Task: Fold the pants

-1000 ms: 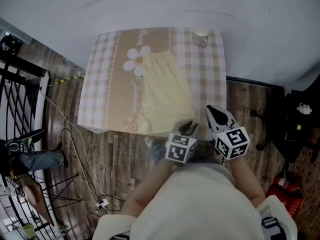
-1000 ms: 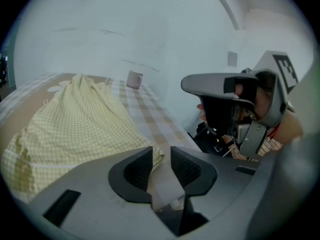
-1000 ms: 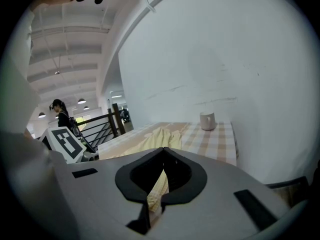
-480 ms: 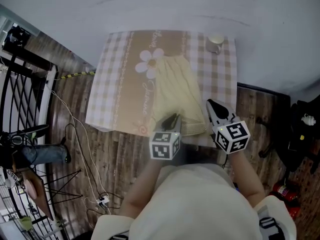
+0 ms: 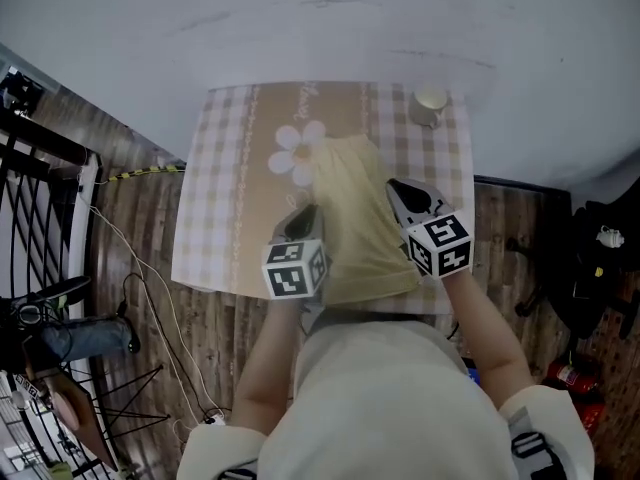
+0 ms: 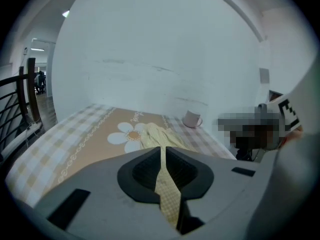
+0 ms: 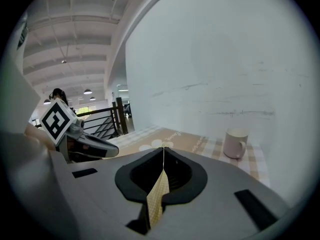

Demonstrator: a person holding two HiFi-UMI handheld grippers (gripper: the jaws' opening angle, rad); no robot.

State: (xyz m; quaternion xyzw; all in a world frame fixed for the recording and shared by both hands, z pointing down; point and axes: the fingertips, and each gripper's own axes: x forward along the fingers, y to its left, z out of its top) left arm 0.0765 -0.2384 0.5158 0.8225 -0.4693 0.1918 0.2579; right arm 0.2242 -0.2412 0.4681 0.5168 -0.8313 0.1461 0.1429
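A pale mug stands at the far right corner of the counter; I cannot tell what is in it. A checked cloth covers the counter, with a tan band and a white daisy. Just right of the daisy lie the pale yellow pants, soft and creased, reaching the near edge. The left tool is pressed together on a thin fold of their finely checked fabric, and the right tool pinches another fold likewise. The right gripper view alone shows the left tool from the side, while the left gripper view shows the pants stretching toward the mug.
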